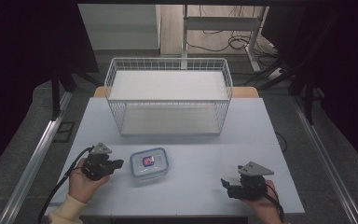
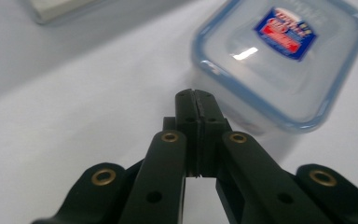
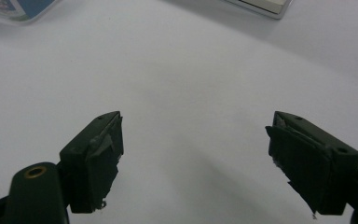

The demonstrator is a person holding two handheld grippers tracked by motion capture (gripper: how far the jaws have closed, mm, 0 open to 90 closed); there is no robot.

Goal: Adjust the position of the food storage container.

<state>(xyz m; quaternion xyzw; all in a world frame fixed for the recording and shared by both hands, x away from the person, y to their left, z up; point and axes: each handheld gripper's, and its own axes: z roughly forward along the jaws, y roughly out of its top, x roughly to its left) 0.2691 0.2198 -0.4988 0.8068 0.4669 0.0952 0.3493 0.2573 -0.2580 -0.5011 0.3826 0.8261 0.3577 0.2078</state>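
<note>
Our left gripper [image 1: 118, 164] has its jaws pressed together on nothing, tips just beside the lidded clear container [image 1: 148, 163] with a blue rim at its 3 o'clock; our right gripper [image 3: 193, 158] hangs with jaws wide apart, holding nothing, above bare table [image 1: 205, 154]. At 12 o'clock a white wire basket [image 1: 168, 95] stands on the pale table, with dark curtains around and cables on the floor behind.

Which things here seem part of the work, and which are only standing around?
Likely part of the work:
- lidded container, beside the shut left gripper
- white wire basket at the table's far side
- open right gripper

Only around:
- cables on the floor
- metal desk frame behind
</note>
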